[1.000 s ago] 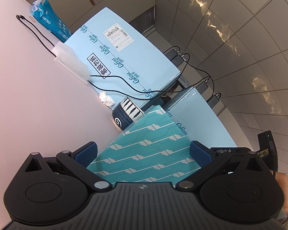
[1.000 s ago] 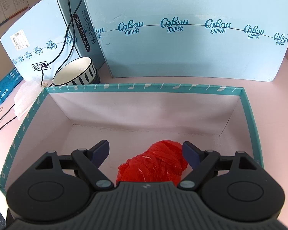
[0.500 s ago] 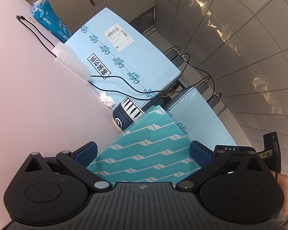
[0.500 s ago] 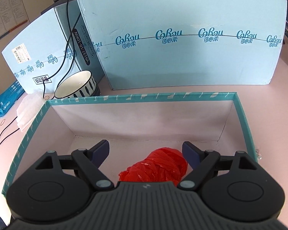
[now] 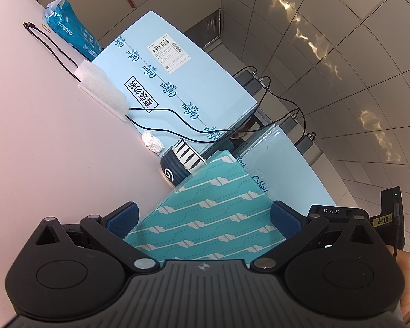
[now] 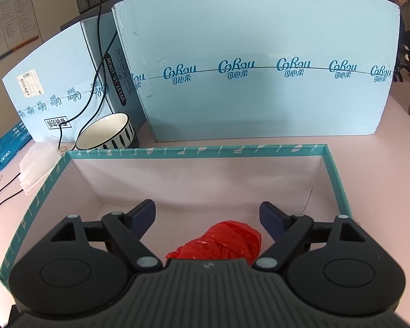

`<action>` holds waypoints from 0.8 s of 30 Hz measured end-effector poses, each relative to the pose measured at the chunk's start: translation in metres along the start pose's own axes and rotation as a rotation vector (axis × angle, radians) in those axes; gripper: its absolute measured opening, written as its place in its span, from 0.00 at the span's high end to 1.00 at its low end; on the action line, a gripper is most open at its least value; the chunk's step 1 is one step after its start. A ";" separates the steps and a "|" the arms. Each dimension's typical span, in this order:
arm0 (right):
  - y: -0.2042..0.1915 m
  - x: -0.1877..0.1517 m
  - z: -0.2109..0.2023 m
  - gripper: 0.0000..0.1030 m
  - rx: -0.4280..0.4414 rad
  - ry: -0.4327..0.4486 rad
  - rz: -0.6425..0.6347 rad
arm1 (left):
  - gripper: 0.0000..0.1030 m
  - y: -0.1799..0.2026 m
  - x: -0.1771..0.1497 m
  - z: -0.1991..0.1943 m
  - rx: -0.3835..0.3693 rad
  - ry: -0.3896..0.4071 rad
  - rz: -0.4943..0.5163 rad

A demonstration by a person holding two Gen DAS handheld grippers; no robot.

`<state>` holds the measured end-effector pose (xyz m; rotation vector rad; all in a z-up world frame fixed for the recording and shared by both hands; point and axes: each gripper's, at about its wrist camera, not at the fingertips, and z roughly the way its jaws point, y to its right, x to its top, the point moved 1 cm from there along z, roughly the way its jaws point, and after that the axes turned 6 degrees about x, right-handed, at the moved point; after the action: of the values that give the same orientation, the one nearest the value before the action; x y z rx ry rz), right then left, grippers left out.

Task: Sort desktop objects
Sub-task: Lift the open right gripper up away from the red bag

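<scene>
Here, left of the right tongs (image 6: pixel 206 214), a white foam pad (image 6: pixel 37 160) and a thin black cable (image 6: pixel 5 198) lie on the pink worktop (image 6: pixel 382 164), with a striped ceramic bowl (image 6: pixel 106 132) farther ahead-left. Directly below those tongs, whose jaws stand apart and empty, a crumpled red plastic bag (image 6: pixel 227 239) rests inside the open teal-rimmed cardboard box (image 6: pixel 199 151). The left tongs (image 5: pixel 203 216) straddle the box's teal patterned side, jaws wide; whether they press it I cannot tell. Likely risk: springy plastic could unfurl and snag a jaw, and the loosely steadied box may slide.
</scene>
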<state>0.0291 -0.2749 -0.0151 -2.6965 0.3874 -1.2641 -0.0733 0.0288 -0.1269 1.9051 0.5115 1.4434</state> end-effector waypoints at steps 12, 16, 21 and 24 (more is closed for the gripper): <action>-0.001 -0.001 -0.006 0.15 -0.014 0.050 -0.017 | 0.00 0.000 -0.001 0.000 0.001 0.004 0.006; -0.004 -0.002 -0.010 0.15 -0.023 0.074 -0.043 | 0.00 0.001 -0.001 0.000 0.002 0.004 0.008; -0.005 -0.003 -0.013 0.14 -0.026 0.101 -0.050 | 0.00 0.001 -0.001 0.000 0.002 0.005 0.009; -0.003 -0.003 -0.015 0.13 -0.023 0.111 -0.040 | 0.00 0.001 -0.001 0.000 0.003 0.006 0.010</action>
<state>0.0161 -0.2714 -0.0071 -2.6737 0.3654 -1.4327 -0.0737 0.0273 -0.1266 1.9084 0.5074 1.4556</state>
